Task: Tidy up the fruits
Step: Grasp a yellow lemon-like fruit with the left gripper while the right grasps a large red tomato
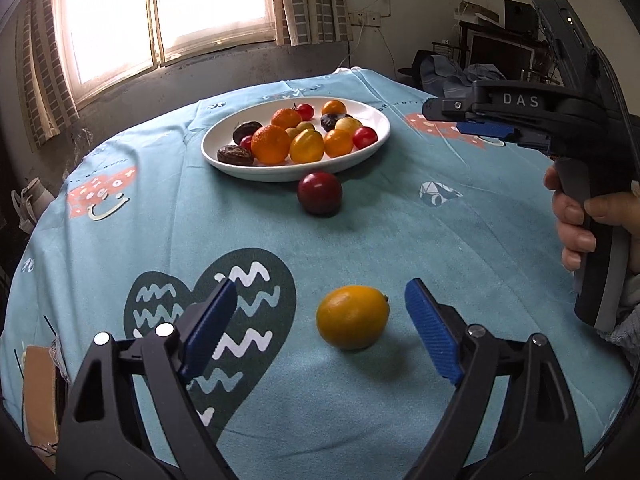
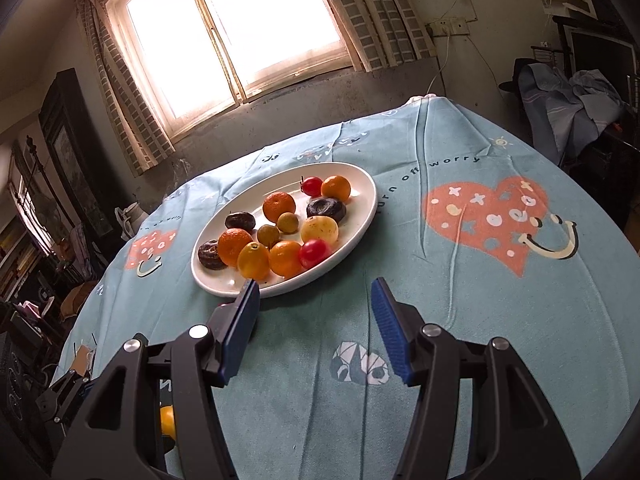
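Note:
A white oval plate [image 1: 376, 136] [image 2: 364, 220] holds several small fruits: oranges, yellow and red ones, dark wrinkled ones. A dark red plum [image 1: 319, 193] lies on the cloth just in front of the plate. A yellow lemon-like fruit [image 1: 353, 317] lies on the cloth between the blue pads of my left gripper [image 1: 322, 306], which is open and empty around it without touching. My right gripper [image 2: 314, 292] is open and empty, above the cloth near the plate's front edge. It also shows at the right of the left wrist view [image 1: 486, 128].
The table is covered by a teal cloth [image 1: 460, 240] with heart prints. A window and curtains are behind. Clutter stands at the room's right and left sides. A cardboard piece [image 1: 38, 392] lies at the table's left edge.

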`<state>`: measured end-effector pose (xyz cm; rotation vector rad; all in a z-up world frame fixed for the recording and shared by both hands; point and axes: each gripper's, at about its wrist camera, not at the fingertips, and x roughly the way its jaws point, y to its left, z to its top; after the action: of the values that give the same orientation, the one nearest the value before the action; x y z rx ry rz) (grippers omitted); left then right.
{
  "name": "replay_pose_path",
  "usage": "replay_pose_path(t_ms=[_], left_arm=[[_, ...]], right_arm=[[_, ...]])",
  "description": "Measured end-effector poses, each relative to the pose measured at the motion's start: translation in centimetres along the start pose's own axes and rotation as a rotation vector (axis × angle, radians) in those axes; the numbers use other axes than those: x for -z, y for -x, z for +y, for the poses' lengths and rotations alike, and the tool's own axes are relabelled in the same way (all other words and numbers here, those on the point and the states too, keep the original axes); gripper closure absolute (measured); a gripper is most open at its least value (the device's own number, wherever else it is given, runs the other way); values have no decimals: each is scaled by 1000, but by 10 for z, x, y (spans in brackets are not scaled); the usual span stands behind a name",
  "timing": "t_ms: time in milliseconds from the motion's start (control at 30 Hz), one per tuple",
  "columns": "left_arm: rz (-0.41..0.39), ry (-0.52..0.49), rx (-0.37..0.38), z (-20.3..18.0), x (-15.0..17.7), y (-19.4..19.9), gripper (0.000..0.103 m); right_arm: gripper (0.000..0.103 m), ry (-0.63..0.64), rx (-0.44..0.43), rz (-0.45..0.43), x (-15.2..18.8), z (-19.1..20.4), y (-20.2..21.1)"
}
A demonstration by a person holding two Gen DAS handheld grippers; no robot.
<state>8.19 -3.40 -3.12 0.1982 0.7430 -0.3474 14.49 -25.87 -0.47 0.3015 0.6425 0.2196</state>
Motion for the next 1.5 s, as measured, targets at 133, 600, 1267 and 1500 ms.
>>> replay_pose_path(t_ms=[133,600,1267,1500], left_arm=[[54,0,25,-1,0,-11,17],[91,51,56,7,2,-18,61],[119,127,40,24,1,-23,61],[129,136,45,25,1,-27,61]], right_arm=[[45,25,-3,29,3,6,-6],[45,111,-86,205,25,49,-48],[63,238,-38,280,25,84,-107],[64,240,-52,262,28,81,-92]])
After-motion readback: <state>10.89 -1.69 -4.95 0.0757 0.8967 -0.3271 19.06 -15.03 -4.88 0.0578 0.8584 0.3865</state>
